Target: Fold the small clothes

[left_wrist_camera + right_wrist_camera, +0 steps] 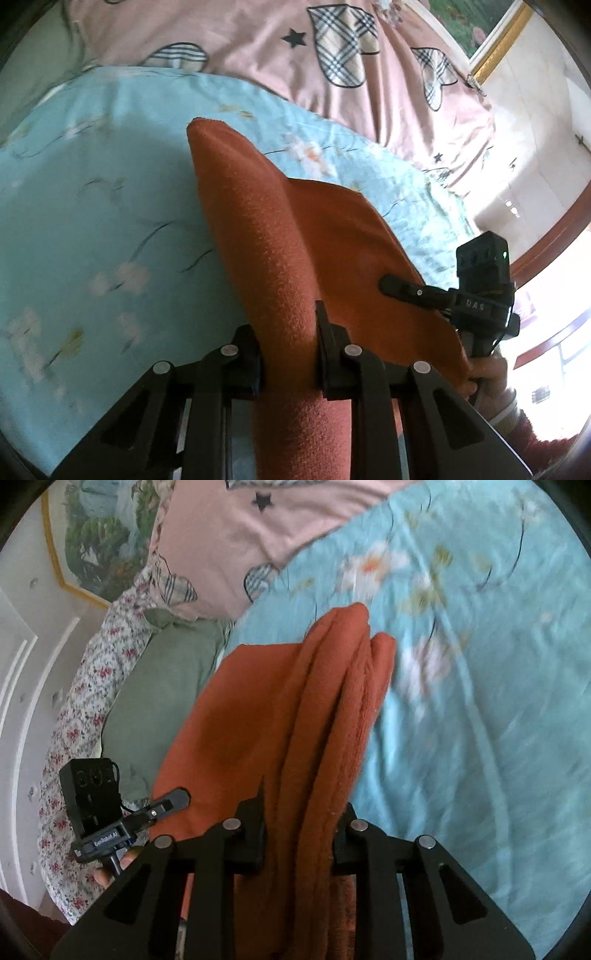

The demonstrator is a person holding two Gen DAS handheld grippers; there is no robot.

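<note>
Both grippers, left gripper (pixel 288 347) and right gripper (pixel 299 830), have their jaws clenched on the rust-orange fleece cloth (pixel 266 236), lifted over the light-blue floral bedsheet (pixel 92 206). Bunched layers could slip out unevenly, I think. Beyond: pink plaid-heart quilt (pixel 258 44), sage-green pillow (pixel 162 686), nothing blocking.

right gripper (pixel 299 834) clamped on bunched rust-orange cloth (pixel 325 709), hanging over the blue floral bedsheet (pixel 480 701)
</note>
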